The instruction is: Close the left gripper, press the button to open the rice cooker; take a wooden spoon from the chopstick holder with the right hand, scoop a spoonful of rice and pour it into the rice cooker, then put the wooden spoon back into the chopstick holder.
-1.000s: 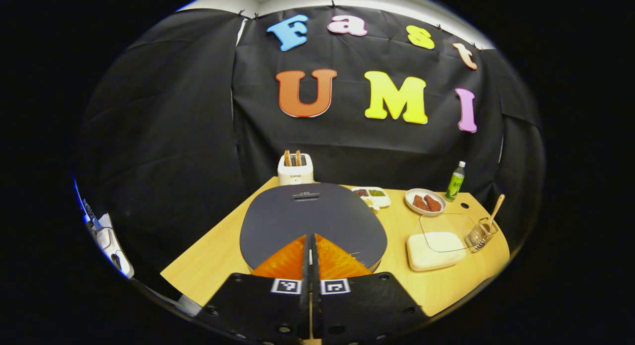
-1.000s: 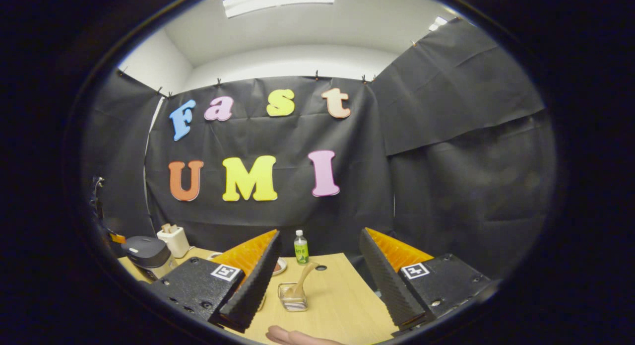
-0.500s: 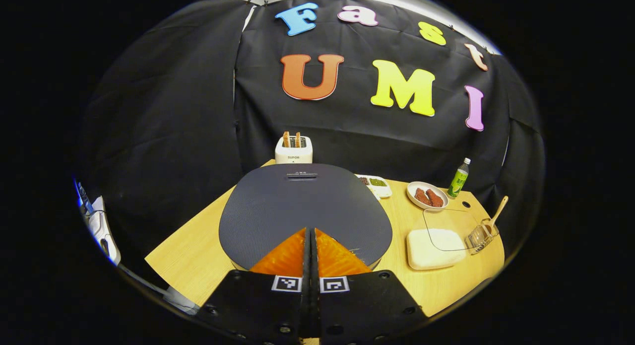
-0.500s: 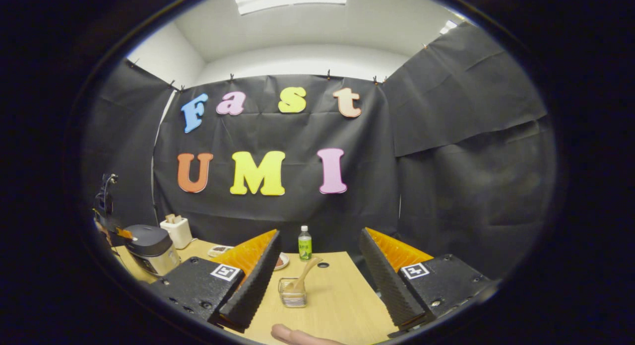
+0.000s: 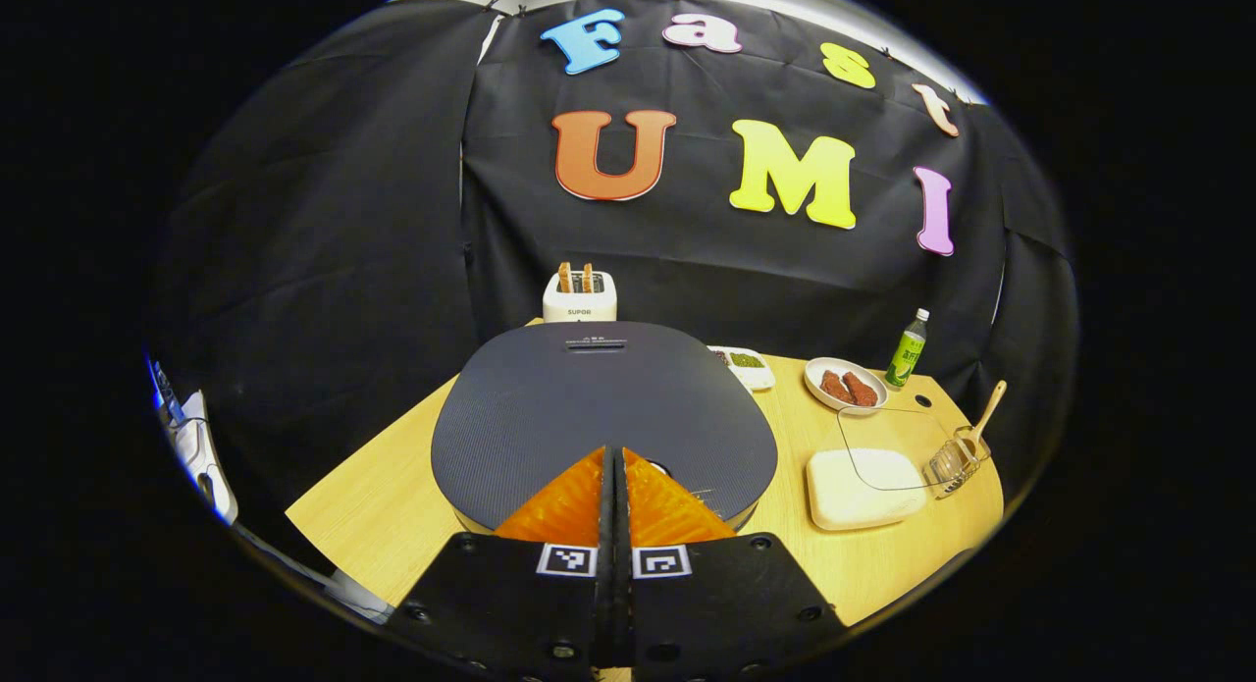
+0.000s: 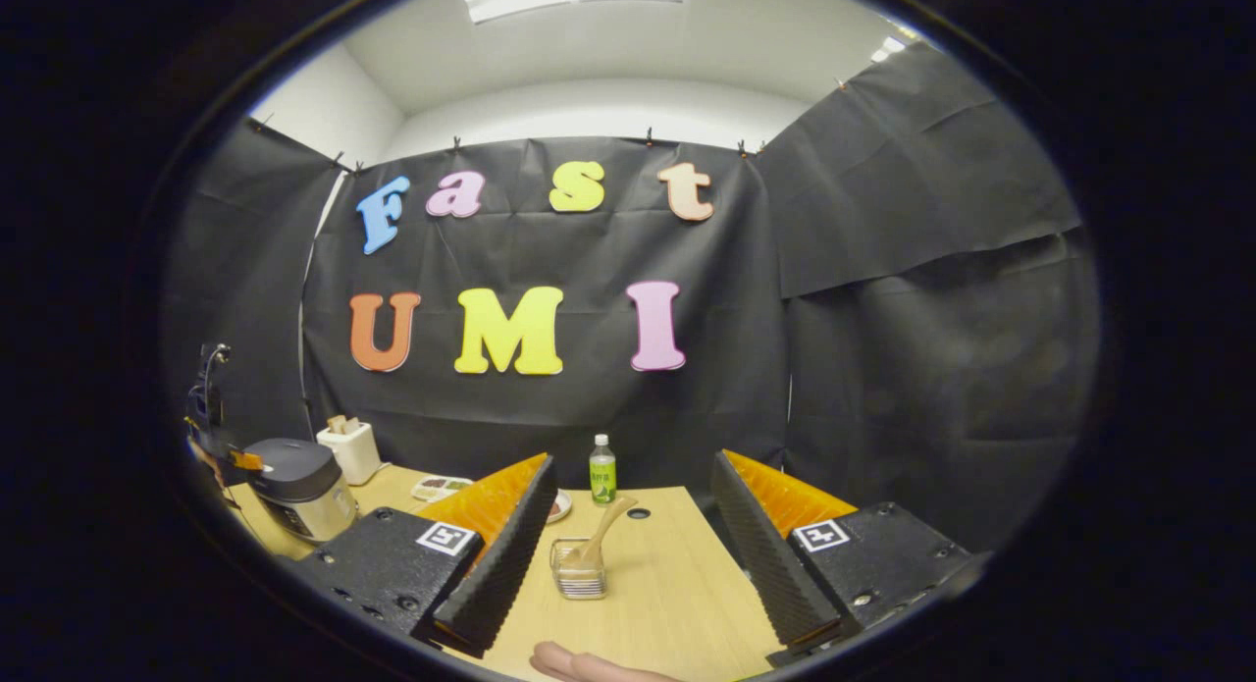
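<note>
Over the rice cooker (image 5: 603, 407) lid, left hand-held gripper (image 5: 613, 466) pressed together for button-pushing; right hand-held gripper (image 6: 628, 525) spread, facing wooden spoon (image 6: 601, 537).

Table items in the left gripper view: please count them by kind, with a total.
Appliances: 2, rice cooker, toaster
Food dishes: 3, compartment tray, plate, rice container
Bottle: 1
Chopstick holder: 1
Wooden spoon: 1
Total: 8

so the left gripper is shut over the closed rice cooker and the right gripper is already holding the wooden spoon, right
Not quite. The right gripper is open and holds nothing: in the right gripper view the wooden spoon stands in the chopstick holder. The left gripper is shut over the closed rice cooker.
</note>
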